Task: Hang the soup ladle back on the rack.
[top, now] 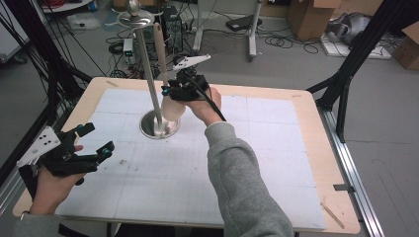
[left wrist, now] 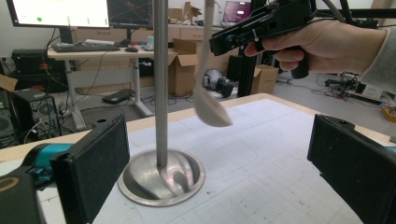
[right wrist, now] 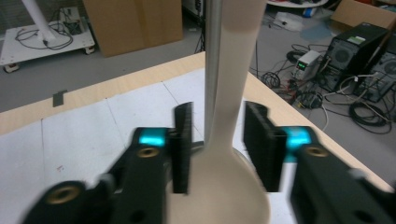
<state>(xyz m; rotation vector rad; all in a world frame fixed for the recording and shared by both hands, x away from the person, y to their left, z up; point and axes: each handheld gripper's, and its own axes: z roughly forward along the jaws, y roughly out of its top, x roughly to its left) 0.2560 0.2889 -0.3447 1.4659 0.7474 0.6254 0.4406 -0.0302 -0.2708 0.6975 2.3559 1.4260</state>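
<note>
- The spoon (top: 163, 69) hung beside the stand (top: 159, 123) — bracketed by the right gripper (right wrist: 219, 144), contact seemingly not yet made.
- The left gripper (top: 94, 143) was held wide open, empty — apparently idle.

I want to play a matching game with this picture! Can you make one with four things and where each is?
Things:
1. cream plastic spoon
2. silver metal stand with a round base
3. left gripper
4. right gripper

Places:
A. by the table's left side, jaws wide, nothing between
B. standing on the white mat
C. jaws either side of the spoon's handle
D. upright beside the pole, bowl downward

Pairs: 1-D, 2-B, 3-A, 4-C
</note>
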